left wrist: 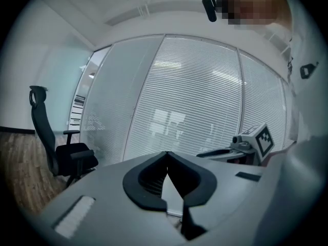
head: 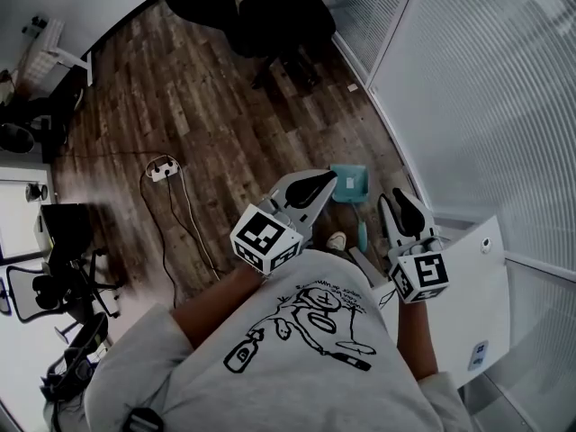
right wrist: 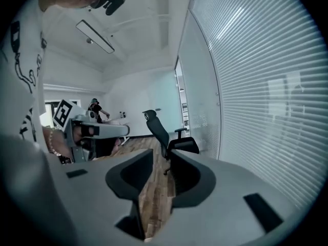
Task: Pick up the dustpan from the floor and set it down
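The teal dustpan [head: 349, 184] lies on the wooden floor by the glass wall, its handle [head: 363, 234] pointing toward me. Neither gripper touches it; both are held well above it. My left gripper [head: 329, 178] hangs over the floor just left of the dustpan, and its jaws meet at the tips with nothing between them [left wrist: 166, 156]. To the right of the dustpan's handle is my right gripper [head: 396, 198]. Its jaws stand apart [right wrist: 161, 158], and only bare floor shows through the gap. Each gripper also appears in the other's view: the right gripper [left wrist: 255, 142] and the left gripper [right wrist: 82, 126].
Black office chairs [head: 270, 12] stand at the far end of the room. A power strip with its cable [head: 162, 167] lies on the floor to the left. A white tabletop [head: 472, 286] sits at my right, against the blind-covered glass partition [head: 468, 88]. Desks and another chair [head: 36, 286] line the left side.
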The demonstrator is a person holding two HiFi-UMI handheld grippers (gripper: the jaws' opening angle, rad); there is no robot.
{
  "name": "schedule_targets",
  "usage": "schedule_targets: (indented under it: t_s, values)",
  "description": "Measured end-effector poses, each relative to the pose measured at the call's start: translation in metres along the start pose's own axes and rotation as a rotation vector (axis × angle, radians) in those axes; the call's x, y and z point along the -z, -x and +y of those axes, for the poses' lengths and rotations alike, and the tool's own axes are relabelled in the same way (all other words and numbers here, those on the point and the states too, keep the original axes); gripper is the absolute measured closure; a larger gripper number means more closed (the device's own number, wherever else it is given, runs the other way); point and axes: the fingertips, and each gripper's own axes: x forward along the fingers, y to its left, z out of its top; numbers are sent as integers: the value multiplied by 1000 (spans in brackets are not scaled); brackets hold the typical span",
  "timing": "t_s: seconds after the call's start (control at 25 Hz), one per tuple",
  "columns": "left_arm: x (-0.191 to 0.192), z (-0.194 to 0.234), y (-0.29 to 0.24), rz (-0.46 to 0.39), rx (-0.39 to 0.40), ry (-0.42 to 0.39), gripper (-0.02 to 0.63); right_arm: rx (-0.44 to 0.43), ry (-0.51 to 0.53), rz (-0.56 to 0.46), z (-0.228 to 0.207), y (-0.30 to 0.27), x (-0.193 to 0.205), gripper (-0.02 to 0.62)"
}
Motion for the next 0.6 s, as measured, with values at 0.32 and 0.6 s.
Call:
schedule_targets:
  t_s: [0.32,0.6]
  values:
    - [-20,-4,1,-41,14,-17,604,16,35,-88,17,13,-49,546]
    - [-30,-8,3,-59,18,-22,604,44,69,-149,27,26,-77,572]
